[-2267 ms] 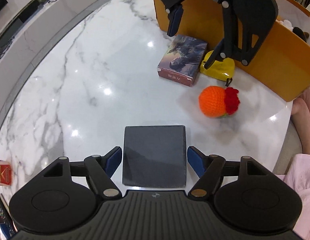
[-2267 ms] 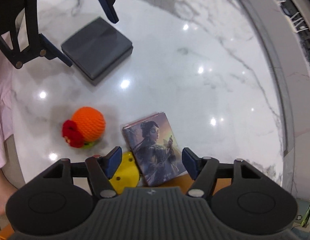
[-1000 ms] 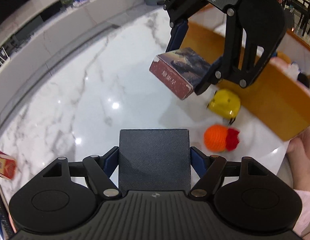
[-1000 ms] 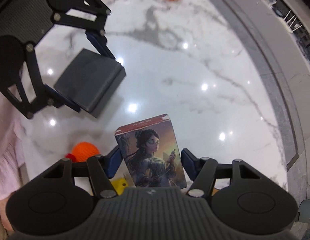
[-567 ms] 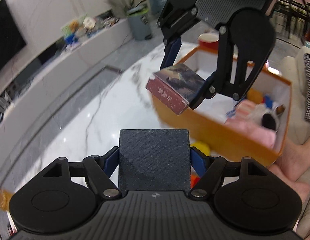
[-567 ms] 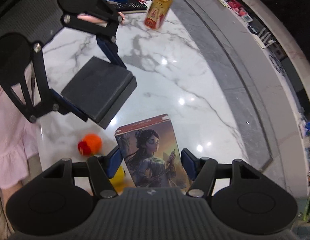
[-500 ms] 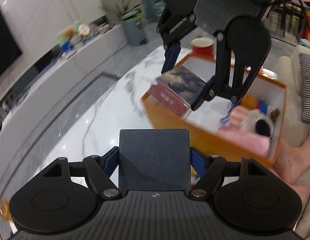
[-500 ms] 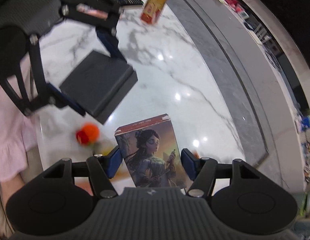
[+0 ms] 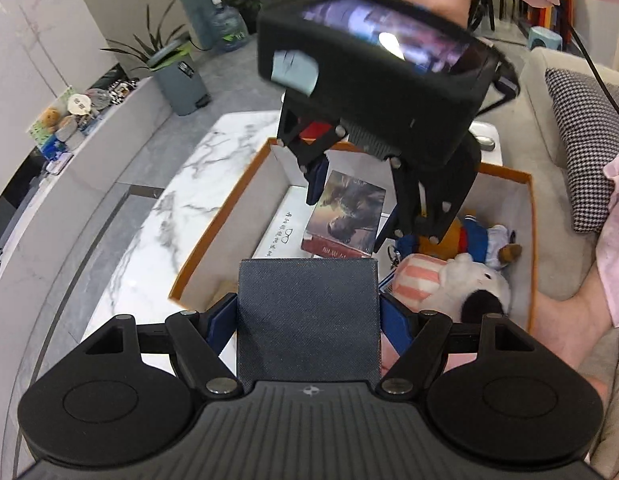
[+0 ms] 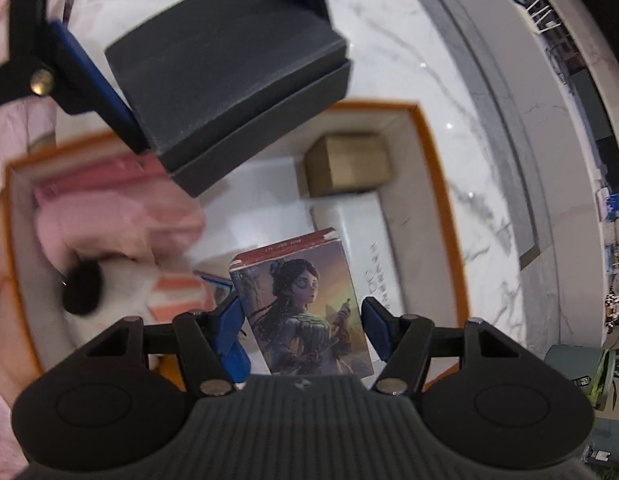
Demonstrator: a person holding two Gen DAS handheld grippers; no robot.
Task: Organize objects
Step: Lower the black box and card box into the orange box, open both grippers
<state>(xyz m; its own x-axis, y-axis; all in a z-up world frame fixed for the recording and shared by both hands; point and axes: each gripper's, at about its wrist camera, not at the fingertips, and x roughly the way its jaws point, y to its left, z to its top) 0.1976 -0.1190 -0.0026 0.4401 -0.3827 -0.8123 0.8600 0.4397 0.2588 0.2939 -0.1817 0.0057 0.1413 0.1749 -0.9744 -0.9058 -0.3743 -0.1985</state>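
Card box (image 10: 305, 304): held over the orange bin (image 10: 437, 184), picture face up, long axis along the fingers, red end pointing away from the right gripper (image 10: 303, 322).
Right fingers: closed against the card box's long sides; box gripped.
Dark box (image 9: 308, 316): held flat, level, above the bin's near edge.
Left gripper (image 9: 308, 320): fingers clamped on the dark box's two sides.
Bin contents: plush toys (image 9: 453, 280), small tan box (image 10: 347, 164), white box (image 9: 281, 224).

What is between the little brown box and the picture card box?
In the right wrist view, only a flat white box on the orange bin's floor lies between the small brown box and the illustrated card box.
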